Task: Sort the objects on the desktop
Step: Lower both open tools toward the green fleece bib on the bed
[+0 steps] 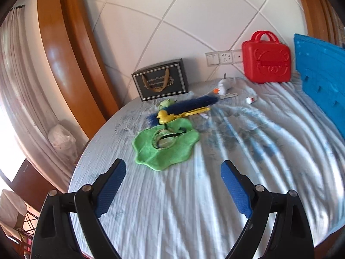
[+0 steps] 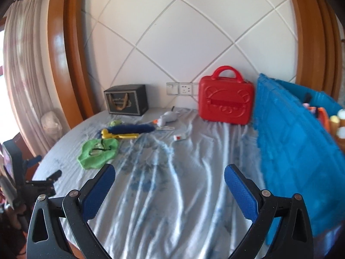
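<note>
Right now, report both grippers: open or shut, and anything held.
Left gripper: open, holding nothing, over the wrinkled cloth.
Right gripper: open, holding nothing, over the same cloth.

curtain (image 2: 23,69), wall sockets (image 2: 180,89), wooden frame (image 2: 64,49), white tiled wall (image 2: 183,32)

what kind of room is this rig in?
Likely a home, maybe a bedroom: a padded diamond-pattern wall panel in a wood frame, curtains at a window, wall switches and a socket, and a cloth-covered round table with toys.
</note>
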